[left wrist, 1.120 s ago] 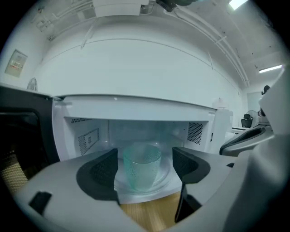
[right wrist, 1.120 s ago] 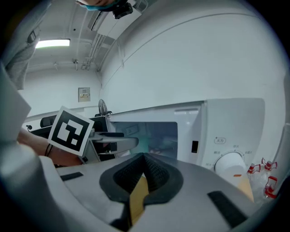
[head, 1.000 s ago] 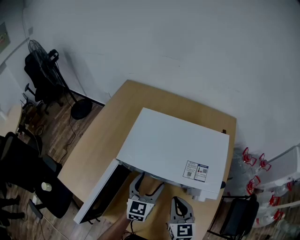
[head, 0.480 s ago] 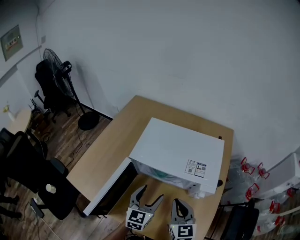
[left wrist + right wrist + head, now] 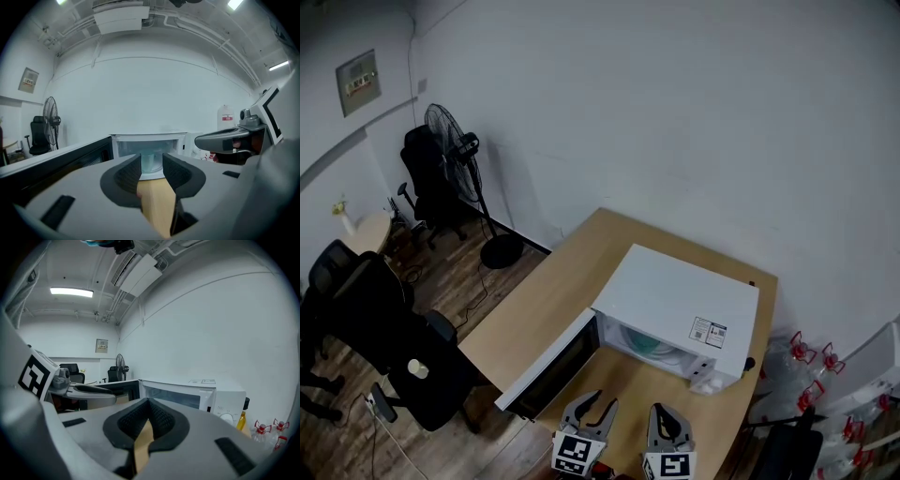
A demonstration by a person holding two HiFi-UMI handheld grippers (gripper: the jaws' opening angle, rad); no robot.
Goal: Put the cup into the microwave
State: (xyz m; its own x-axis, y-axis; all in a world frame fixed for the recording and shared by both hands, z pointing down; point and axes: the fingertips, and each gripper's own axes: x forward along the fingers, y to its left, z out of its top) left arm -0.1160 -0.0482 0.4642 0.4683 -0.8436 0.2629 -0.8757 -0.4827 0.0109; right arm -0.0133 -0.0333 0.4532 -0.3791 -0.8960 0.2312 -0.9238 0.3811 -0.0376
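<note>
The white microwave [image 5: 675,305] stands on the wooden table [image 5: 548,295] with its door [image 5: 551,364] swung open to the left. A pale teal cup [image 5: 652,343] sits upright inside the cavity. In the left gripper view, the cup [image 5: 151,160] shows beyond the jaws, far from them. My left gripper [image 5: 602,402] hovers near the table's front edge. Its jaws have just been closing, a gap remains, and nothing is between them. My right gripper [image 5: 667,412] is beside it, shut and empty, with its tips [image 5: 149,402] meeting in front of the microwave [image 5: 192,397].
A yellow bottle [image 5: 241,421] stands right of the microwave. Black office chairs [image 5: 412,366] and a standing fan [image 5: 459,159] are on the floor to the left. Red-capped bottles [image 5: 811,354] sit on the floor at right. The white wall is behind the table.
Both grippers have drawn back from the microwave mouth toward the table's near edge. The left jaws have narrowed from wide open. The view has pulled back, and the cup inside now shows.
</note>
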